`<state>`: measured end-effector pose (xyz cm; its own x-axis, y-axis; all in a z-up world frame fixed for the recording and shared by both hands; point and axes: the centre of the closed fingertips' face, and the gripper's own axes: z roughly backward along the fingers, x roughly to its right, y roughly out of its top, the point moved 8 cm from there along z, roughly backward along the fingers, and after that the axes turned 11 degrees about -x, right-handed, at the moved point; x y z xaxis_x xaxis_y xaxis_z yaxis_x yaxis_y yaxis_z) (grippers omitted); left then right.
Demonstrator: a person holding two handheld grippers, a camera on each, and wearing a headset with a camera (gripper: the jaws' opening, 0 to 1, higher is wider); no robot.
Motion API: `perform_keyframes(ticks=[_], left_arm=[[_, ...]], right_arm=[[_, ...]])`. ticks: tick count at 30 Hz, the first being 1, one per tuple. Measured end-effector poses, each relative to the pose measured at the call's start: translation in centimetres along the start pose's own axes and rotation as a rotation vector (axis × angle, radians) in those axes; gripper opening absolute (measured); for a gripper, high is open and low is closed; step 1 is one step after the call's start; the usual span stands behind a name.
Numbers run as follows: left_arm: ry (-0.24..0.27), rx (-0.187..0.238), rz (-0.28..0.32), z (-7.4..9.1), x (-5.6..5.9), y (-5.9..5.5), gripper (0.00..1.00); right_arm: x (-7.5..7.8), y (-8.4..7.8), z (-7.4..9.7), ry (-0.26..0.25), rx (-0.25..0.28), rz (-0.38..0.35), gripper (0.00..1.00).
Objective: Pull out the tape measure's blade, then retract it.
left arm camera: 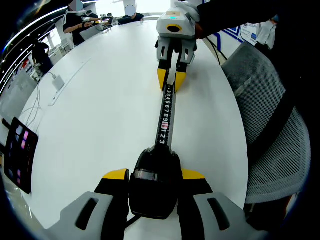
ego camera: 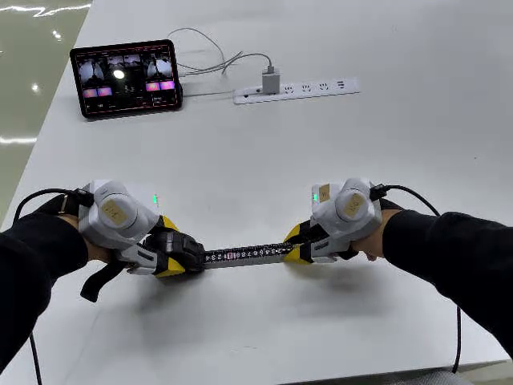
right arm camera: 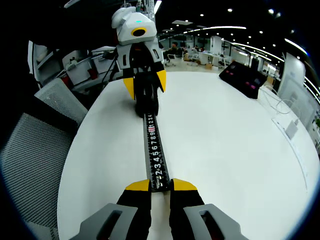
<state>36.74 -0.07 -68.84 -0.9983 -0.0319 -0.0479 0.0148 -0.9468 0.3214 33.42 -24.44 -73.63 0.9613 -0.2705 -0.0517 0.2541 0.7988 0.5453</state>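
Observation:
My left gripper (ego camera: 170, 255) is shut on the black tape measure case (ego camera: 181, 250) just above the white table. In the left gripper view the case (left arm camera: 154, 180) sits between the yellow-tipped jaws. A dark blade (ego camera: 247, 254) with white numbers runs from the case to my right gripper (ego camera: 296, 245), which is shut on the blade's end. The right gripper view shows the blade (right arm camera: 153, 156) stretching away from the right gripper (right arm camera: 160, 185) to the case (right arm camera: 146, 97). The left gripper view shows the blade (left arm camera: 166, 116) reaching the right gripper (left arm camera: 170, 79).
A tablet (ego camera: 126, 77) with a lit screen lies at the table's far left. A white power strip (ego camera: 296, 88) with a charger and cables lies at the back centre. A grey mesh chair (left arm camera: 272, 130) stands beside the table's near edge.

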Motion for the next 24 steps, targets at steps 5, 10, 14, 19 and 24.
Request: perform_keyframes(ticks=[5,10,14,19,24], left_arm=[[-0.001,0.001,0.003,0.0,-0.1,0.0,0.32],[0.001,0.003,0.003,-0.1,0.0,0.0,0.32],[0.002,0.002,0.002,-0.1,0.0,0.0,0.32],[0.002,0.002,0.003,-0.1,0.0,0.0,0.32],[0.002,0.003,0.004,-0.1,0.0,0.0,0.32]], right_arm=[[0.1,-0.3,0.2,0.002,0.002,-0.009,0.09],[0.0,-0.6,0.4,0.001,-0.002,-0.009,0.09],[0.0,-0.8,0.5,-0.001,-0.002,-0.012,0.09],[0.0,-1.1,0.6,-0.003,-0.002,-0.015,0.09],[0.0,-1.3,0.8,-0.007,0.000,-0.013,0.09]])
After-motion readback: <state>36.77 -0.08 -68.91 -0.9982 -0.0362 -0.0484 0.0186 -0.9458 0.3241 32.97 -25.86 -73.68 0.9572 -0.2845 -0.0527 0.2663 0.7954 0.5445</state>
